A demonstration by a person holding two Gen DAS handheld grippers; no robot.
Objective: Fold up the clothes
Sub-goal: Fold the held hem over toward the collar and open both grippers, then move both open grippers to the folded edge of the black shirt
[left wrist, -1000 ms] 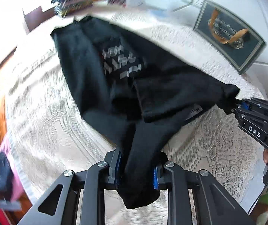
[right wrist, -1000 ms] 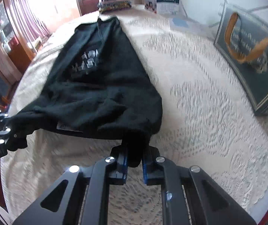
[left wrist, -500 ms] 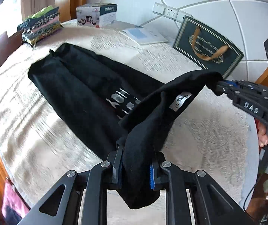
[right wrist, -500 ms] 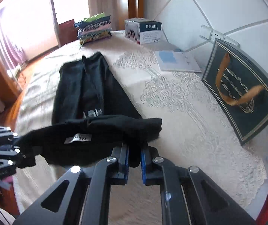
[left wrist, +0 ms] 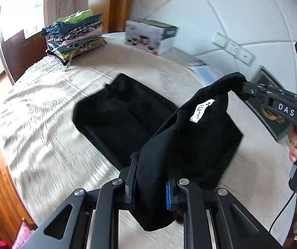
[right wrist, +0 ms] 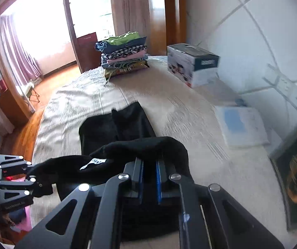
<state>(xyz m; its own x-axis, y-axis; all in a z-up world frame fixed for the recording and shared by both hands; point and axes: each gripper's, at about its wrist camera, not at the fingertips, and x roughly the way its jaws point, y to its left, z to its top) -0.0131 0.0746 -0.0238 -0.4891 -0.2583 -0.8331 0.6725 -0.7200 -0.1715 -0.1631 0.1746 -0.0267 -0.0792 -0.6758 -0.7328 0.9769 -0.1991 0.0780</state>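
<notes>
The black garment (left wrist: 127, 120) lay lengthwise at the centre of the frame on the lace-covered table (left wrist: 44, 103), its near end lifted clear of the cloth and doubled back over the flat part. The left gripper (left wrist: 151, 183) was clamped on one raised corner, thick bunched fabric filling the narrow gap between its jaws; the right gripper (right wrist: 149, 181) was likewise nearly closed on the opposite corner, at lower centre of its own view. A white label (left wrist: 202, 113) showed on the raised span, which sagged between the two grips. Judged soft, limp and light, with no stiffness to hold a crease unaided; the corners of the lifted edge appeared the sound hold. A stack of folded clothes (right wrist: 123, 56) stood at the far end.
</notes>
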